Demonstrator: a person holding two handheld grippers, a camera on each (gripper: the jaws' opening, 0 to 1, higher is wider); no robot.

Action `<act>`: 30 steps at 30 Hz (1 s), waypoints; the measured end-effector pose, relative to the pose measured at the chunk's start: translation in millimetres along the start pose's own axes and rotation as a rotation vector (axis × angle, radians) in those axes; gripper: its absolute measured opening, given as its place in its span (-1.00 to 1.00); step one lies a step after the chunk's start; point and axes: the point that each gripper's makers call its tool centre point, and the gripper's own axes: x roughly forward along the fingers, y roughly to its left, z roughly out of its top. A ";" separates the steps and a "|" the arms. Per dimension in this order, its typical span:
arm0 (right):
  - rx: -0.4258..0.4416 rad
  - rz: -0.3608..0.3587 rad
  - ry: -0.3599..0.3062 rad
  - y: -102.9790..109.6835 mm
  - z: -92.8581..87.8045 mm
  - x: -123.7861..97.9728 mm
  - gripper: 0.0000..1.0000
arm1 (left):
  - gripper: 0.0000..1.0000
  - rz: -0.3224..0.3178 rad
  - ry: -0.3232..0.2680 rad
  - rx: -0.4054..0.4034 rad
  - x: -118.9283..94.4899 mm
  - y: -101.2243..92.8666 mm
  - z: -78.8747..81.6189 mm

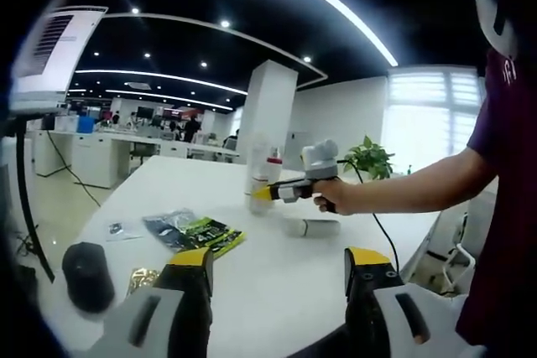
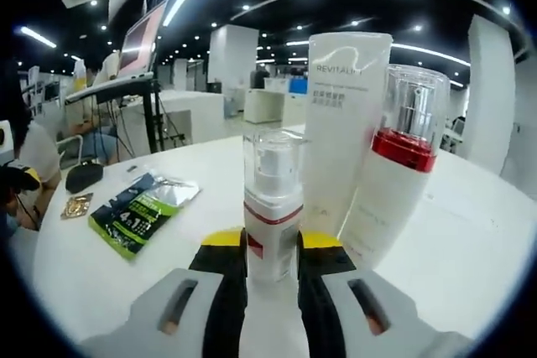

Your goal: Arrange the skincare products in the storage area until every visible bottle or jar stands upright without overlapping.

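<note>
Two bottles [image 2: 382, 165] crowd right gripper [image 2: 272, 245] clamping small bottle [image 2: 271, 211]; left gripper [image 1: 281, 270] spread.

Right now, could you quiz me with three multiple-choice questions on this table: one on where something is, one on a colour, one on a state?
1. Where is the green packet?
A. on the table
B. on the floor
C. on top of a bottle

2. What colour is the band under the clear cap of the pump bottle?
A. blue
B. red
C. green

3. What is the right gripper doing?
A. open over the packet
B. shut on the small bottle
C. holding the white tube

Answers: 1 A, it lies flat on the white top. 2 B, a red collar sits below the cap. 3 B, both jaws press the small bottle's sides.
</note>
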 end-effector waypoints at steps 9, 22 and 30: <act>0.030 -0.088 -0.002 -9.2 -0.5 3.1 -0.59 | 0.29 -0.001 0.005 0.004 0.0 -0.7 -0.9; 0.038 -0.130 -0.002 -13.3 -0.9 4.5 -0.58 | 0.27 0.005 0.003 0.000 -1.7 1.1 -1.5; 0.017 -0.116 0.013 -10.0 -6.5 0.4 -0.39 | 0.27 0.004 0.003 0.001 -1.9 1.5 -1.3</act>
